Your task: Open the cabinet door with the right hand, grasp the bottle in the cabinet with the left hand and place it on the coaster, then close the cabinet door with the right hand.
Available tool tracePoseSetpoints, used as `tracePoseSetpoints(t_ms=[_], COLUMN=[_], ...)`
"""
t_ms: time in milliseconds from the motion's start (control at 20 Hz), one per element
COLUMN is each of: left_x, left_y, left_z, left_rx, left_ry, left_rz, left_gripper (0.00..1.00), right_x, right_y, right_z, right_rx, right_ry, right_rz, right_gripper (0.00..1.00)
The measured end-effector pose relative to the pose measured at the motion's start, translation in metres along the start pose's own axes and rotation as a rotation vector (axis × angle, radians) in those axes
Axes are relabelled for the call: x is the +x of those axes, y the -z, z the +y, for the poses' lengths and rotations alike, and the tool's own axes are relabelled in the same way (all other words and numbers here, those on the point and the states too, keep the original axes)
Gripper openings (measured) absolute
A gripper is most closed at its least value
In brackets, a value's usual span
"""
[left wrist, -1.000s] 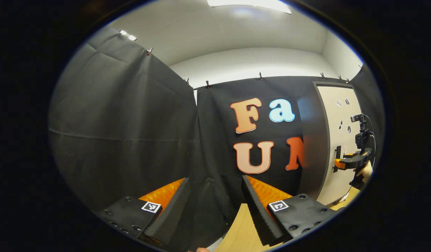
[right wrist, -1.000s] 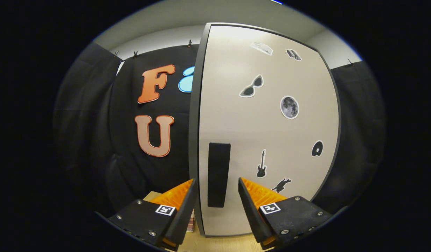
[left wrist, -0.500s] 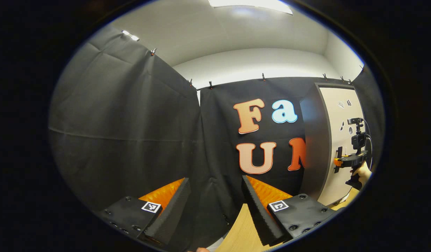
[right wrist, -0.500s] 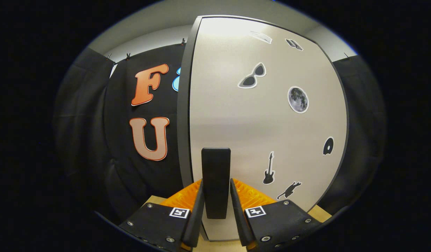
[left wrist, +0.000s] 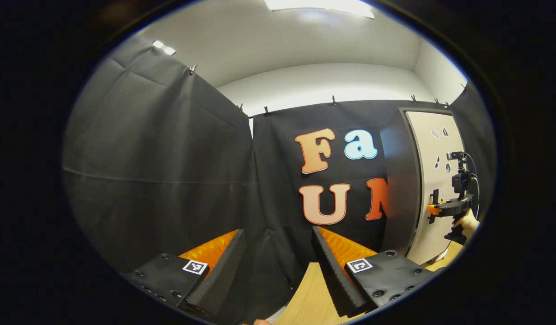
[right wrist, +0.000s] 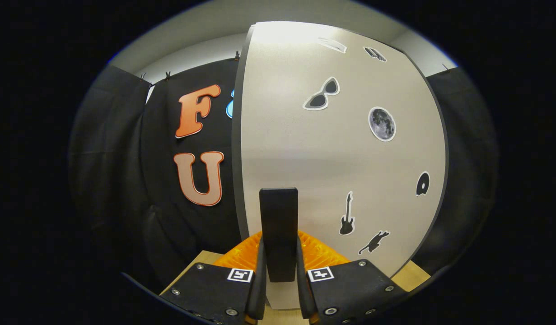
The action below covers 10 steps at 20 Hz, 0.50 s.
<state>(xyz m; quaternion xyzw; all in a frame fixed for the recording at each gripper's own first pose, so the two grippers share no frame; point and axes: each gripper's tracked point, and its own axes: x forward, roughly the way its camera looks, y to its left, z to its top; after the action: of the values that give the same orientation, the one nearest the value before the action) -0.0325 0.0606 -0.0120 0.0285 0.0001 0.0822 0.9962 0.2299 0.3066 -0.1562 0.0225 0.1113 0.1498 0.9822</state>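
Black against the pale door (right wrist: 341,149), the handle (right wrist: 278,225) sits near the door's left edge, pinched between both fingers of the right gripper (right wrist: 279,275), the spot that gives the most leverage for swinging it open. The left gripper (left wrist: 278,266) waits spread and empty over the table (left wrist: 305,302). The bottle is presumably behind the door.

a staged recording booth: clipped-up black cloth walls (left wrist: 160,149), a sticker-dotted cabinet door (right wrist: 341,158) on a wooden table (left wrist: 309,302)
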Motion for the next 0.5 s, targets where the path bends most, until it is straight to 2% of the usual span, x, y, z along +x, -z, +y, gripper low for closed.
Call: tracePoseSetpoints(t_ms=[250,500], left_x=[-0.016,-0.020], left_y=[-0.001,-0.003], left_z=[-0.011,-0.016], left_rx=[-0.005,0.011], left_ry=[0.018,0.032], left_rz=[0.002,0.002], left_gripper=[0.94,0.94], right_x=[-0.014,-0.027], right_y=[-0.003,-0.005], right_z=[-0.003,-0.011], right_rx=[0.000,-0.010], right_ry=[-0.025,0.020], right_rz=[-0.001,-0.061], right_gripper=[0.27,0.27])
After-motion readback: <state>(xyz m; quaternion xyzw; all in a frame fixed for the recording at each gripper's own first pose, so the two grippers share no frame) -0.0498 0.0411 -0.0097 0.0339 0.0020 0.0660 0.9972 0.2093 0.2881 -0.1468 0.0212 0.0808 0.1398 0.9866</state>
